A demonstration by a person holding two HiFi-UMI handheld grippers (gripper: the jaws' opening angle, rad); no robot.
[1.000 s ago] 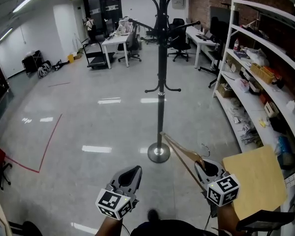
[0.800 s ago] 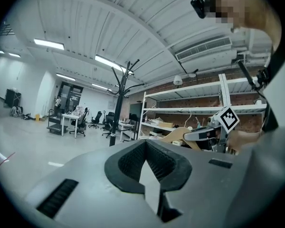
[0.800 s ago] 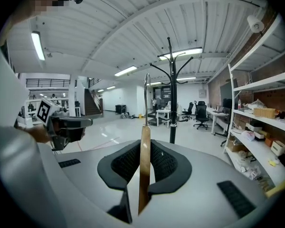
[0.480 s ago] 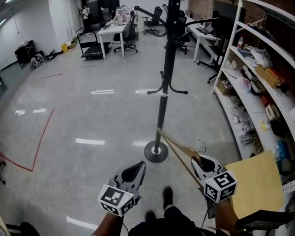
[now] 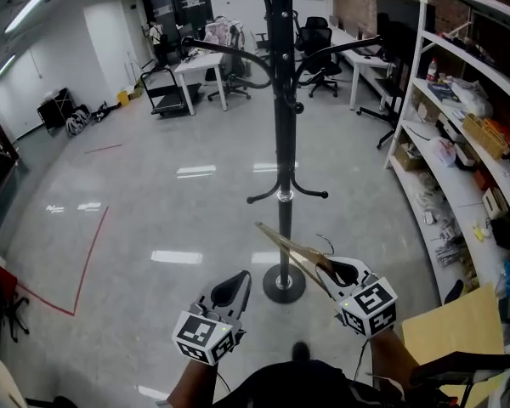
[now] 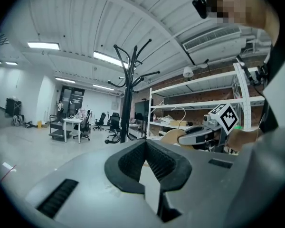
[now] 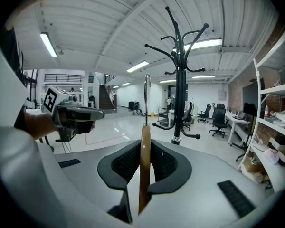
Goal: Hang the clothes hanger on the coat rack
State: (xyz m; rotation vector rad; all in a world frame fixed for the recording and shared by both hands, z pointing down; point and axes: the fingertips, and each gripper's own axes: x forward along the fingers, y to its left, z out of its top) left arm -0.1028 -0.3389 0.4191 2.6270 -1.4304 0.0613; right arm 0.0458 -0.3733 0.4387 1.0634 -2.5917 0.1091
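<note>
The right claw [image 5: 325,267] is clamped on a light-brown wooden clothes hanger [image 7: 144,170], gripping its body edge-on just below the neck. The hanger's thin silver metal hook [image 7: 146,96] stands upright above the pads. In the head view the hanger's wooden arm slants up and away from the claw towards the tall black metal coat rack [image 5: 280,100]. It stops just short of the rack's pole and sits above the rack's round base [image 5: 284,286] on the shiny grey floor [image 5: 153,211]. It hangs on none of the rack's curved prongs, and the upper ones sit well above it.

The left claw [image 5: 240,277] is closed, with nothing between its ribbed black pads [image 6: 161,163]. It is held low on the near side of the rack, left of the pole. White metal shelving [image 5: 459,75] loaded with boxes and small goods runs along the rack's right side.
</note>
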